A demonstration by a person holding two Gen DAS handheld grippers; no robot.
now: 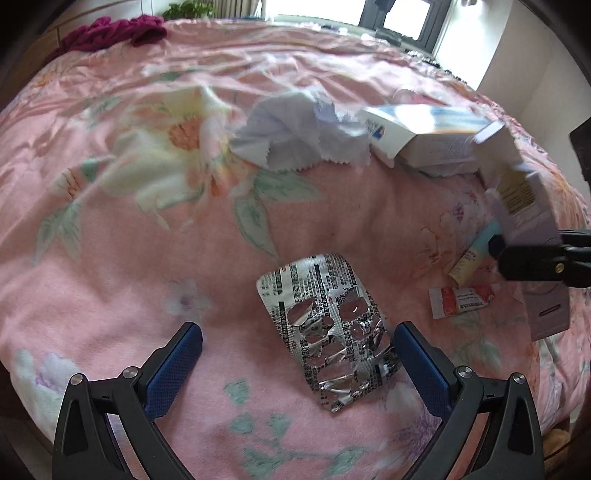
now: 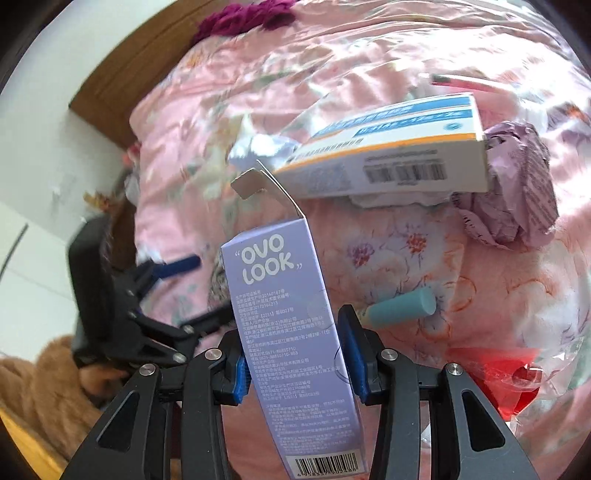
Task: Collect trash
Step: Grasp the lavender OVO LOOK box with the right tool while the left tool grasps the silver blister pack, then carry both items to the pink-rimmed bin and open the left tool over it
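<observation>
A used silver blister pack [image 1: 325,332] lies on the pink floral bedspread [image 1: 147,258], between the fingers of my open left gripper [image 1: 297,341] and nearer the right pad, untouched. My right gripper [image 2: 295,354] is shut on a tall lilac "OVO LOOK" carton [image 2: 280,314] with its top flap open, held off the bed. The left wrist view shows that carton [image 1: 524,206] at the right edge, with the right gripper [image 1: 502,251] below it. The right wrist view shows the left gripper [image 2: 207,291] low on the left.
More litter lies on the bed: a crumpled white tissue [image 1: 295,136], a white-and-blue box [image 2: 388,147], a crumpled lilac paper [image 2: 517,184], a teal-capped tube [image 2: 402,306], a red-and-white sachet [image 1: 461,301] and a red plastic wrapper [image 2: 509,380]. A magenta cloth [image 1: 110,33] lies at the far edge.
</observation>
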